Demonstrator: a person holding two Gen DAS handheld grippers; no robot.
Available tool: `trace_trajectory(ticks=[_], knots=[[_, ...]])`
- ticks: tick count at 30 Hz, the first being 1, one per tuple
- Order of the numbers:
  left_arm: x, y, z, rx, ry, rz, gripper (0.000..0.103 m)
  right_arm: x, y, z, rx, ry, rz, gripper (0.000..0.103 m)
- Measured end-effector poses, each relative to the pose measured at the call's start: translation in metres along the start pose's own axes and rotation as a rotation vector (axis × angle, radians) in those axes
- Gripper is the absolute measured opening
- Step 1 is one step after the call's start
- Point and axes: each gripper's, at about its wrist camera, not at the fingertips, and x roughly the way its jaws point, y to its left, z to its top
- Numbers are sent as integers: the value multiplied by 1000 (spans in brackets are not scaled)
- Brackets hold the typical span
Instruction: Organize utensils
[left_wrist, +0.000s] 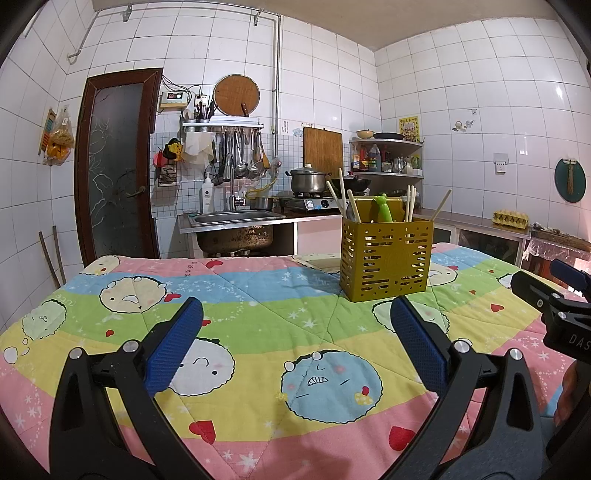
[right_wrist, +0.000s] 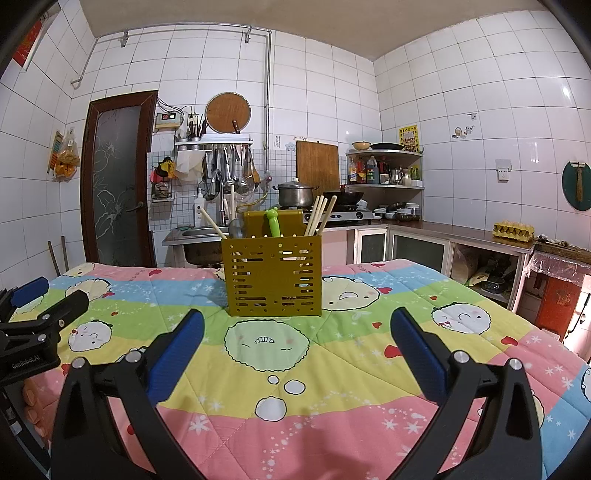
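A mustard-yellow slotted utensil holder (left_wrist: 386, 258) (right_wrist: 272, 275) stands upright on the cartoon-print quilt (left_wrist: 258, 317) (right_wrist: 332, 354) covering the table. Pale chopsticks (left_wrist: 411, 203) (right_wrist: 318, 218), a green animal-topped utensil (left_wrist: 382, 209) (right_wrist: 273, 222) and a metal spoon (right_wrist: 235, 228) stick out of it. My left gripper (left_wrist: 297, 314) is open and holds nothing, low over the quilt, with the holder ahead and to its right. My right gripper (right_wrist: 297, 325) is open and holds nothing, directly in front of the holder. Each gripper shows at the other view's edge.
Behind the table are a steel sink (left_wrist: 231, 218), a stove with a pot (left_wrist: 308, 181) and wok, corner shelves with bottles (left_wrist: 384, 158), and a counter with an egg tray (right_wrist: 513, 229). A dark door (left_wrist: 114, 166) stands at left. A hand (right_wrist: 33, 402) shows at the lower left.
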Motion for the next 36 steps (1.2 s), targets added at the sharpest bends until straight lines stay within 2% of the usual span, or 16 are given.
trace_trajectory(ticks=[36], knots=[[-1, 2, 2, 1, -2, 1, 98, 0, -1, 0, 1, -1, 0, 99]])
